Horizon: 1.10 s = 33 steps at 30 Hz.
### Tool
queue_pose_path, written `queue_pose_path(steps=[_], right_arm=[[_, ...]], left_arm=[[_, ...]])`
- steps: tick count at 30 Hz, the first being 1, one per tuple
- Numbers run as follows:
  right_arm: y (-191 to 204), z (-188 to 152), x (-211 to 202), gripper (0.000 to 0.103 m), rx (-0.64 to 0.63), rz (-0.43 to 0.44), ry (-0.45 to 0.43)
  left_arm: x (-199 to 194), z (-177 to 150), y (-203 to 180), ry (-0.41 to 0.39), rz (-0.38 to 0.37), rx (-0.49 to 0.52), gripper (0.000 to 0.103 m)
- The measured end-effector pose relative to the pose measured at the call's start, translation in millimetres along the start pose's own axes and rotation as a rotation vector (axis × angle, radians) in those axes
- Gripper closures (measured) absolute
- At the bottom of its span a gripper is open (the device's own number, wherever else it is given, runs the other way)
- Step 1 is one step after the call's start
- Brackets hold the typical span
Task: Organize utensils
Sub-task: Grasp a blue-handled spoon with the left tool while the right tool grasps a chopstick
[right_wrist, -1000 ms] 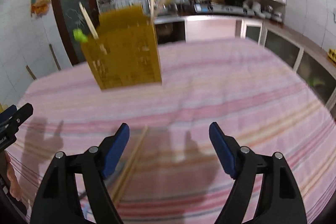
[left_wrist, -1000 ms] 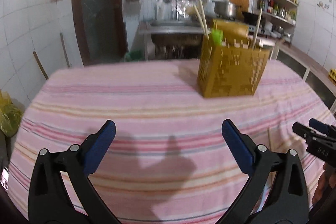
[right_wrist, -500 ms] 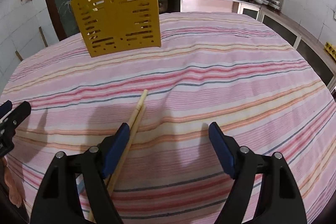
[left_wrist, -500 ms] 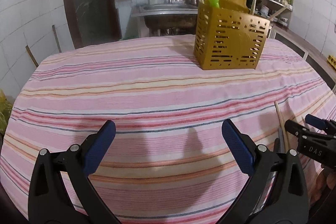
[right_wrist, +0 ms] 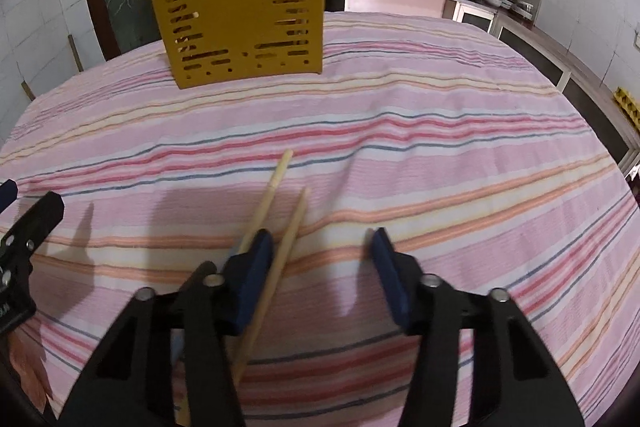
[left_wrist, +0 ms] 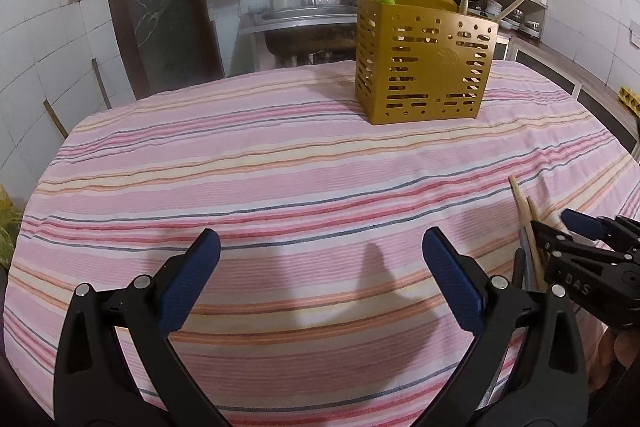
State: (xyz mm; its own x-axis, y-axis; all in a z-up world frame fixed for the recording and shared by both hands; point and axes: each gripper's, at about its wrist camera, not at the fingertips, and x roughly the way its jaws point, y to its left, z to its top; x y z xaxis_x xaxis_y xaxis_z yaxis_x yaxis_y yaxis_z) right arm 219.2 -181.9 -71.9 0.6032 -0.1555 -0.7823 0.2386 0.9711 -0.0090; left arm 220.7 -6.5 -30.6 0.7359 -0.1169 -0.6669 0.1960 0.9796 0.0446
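The 2 chopsticks [right_wrist: 276, 227] lay lengthwise under the right tongs [right_wrist: 322, 275], partly open and empty, its left pad between them; the left tongs [left_wrist: 320, 281] gaped empty farther off.

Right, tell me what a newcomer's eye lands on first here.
First the golden slotted utensil holder at the table's far side, chopsticks and a green handle poking out. Then two loose chopsticks on the striped tablecloth, at the open right hand-held gripper.
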Motion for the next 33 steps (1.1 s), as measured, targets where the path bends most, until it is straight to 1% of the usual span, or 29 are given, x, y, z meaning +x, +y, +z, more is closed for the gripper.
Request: queue_pose_path(steps=[1,2,5,6,7,12,14,15,17,20,24,29,33], right_arm=[[2.5,2.4,1.2,0.065,-0.006,-0.002,0.003],[3.5,4.5,2.3,0.067,-0.009,-0.001,0.005],[2.8,10.0,5.2,0.080,-0.016,0.016,0.014],[1.2,10.6,3.9,0.090,-0.022,0.020,0.015],[-1.1,10.0,2.2,0.092,-0.028,0.027,0.017],[-12.5,7.3,-3.9,0.094,-0.040,0.058,0.016],[-17.5,7.7,-6.5,0.099,-0.041,0.051,0.018],[-20.4,7.7,-5.6,0.098,-0.039,0.050,0.020],[-29.3,7.8,-3.3,0.098,-0.016,0.091,0.026],[-36.2,9.1,-2.7,0.098,-0.003,0.117,0.032],[-37.1,9.1,-1.5,0.098,0.002,0.131,0.031],[-38.6,8.3,-0.7,0.098,0.004,0.139,0.027],[-40.6,8.4,-0.9,0.097,0.011,0.146,0.031]], left_arm=[[0.4,0.1,-0.6,0.001,-0.002,0.000,0.005],[-0.1,-0.1,-1.2,0.002,-0.002,0.001,0.005],[-0.5,-0.8,-4.6,0.003,-0.006,0.009,0.005],[-0.8,-1.5,-6.3,0.006,-0.011,0.013,0.005],[-1.1,-2.2,-8.2,0.011,-0.019,0.015,0.005],[-0.4,-4.5,-23.9,0.061,-0.097,0.043,0.005],[-0.7,-6.4,-34.2,0.084,-0.123,0.080,0.005],[-0.4,-7.0,-38.1,0.092,-0.133,0.092,0.005],[0.6,-8.2,-47.2,0.116,-0.157,0.120,0.005],[3.2,-10.4,-56.0,0.149,-0.190,0.147,0.005],[6.6,-14.3,-64.8,0.165,-0.175,0.184,0.006],[7.4,-18.4,-74.4,0.181,-0.189,0.224,0.006],[10.4,-19.8,-81.5,0.195,-0.192,0.254,0.010]])
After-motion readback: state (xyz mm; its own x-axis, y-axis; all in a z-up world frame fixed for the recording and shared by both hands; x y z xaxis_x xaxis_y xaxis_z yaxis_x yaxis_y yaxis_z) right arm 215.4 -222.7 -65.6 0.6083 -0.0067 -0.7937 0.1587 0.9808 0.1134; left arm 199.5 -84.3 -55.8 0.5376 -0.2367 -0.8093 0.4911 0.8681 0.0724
